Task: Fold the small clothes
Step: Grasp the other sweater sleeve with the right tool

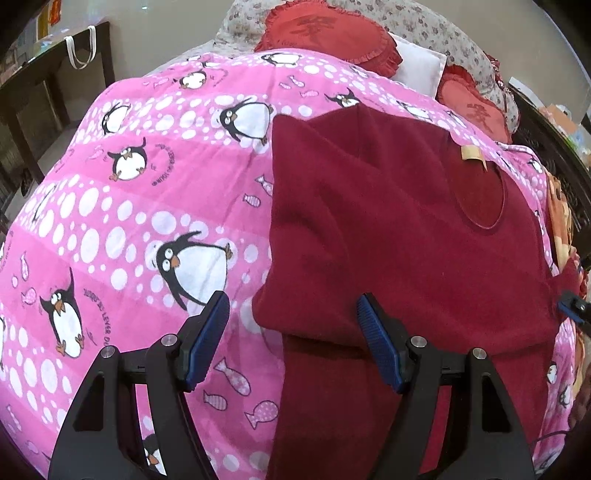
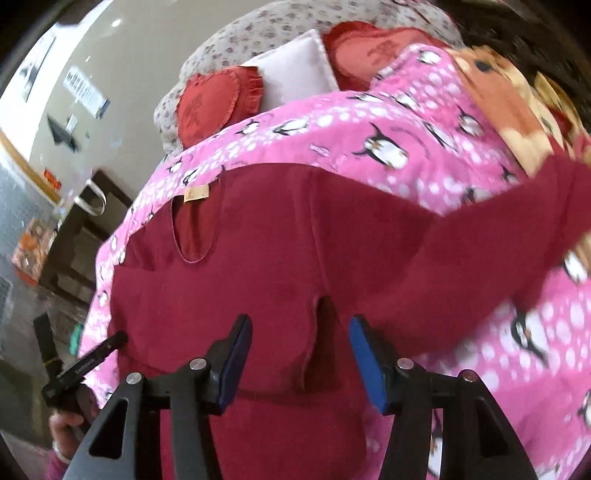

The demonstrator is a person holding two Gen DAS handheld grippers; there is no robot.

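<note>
My left gripper [image 1: 291, 314] and my right gripper [image 2: 301, 332] both hang with jaws spread wide, gripping nothing, above the dark red top [image 1: 388, 229] lying spread flat on the pink penguin blanket [image 1: 140, 206], red cushions [image 1: 325, 33] beyond.

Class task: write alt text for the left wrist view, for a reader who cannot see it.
A dark red top lies on a pink penguin-print blanket, its tan neck label facing up. The left gripper hangs over the top's near left edge, jaws open. Red heart cushions sit at the far end.
</note>
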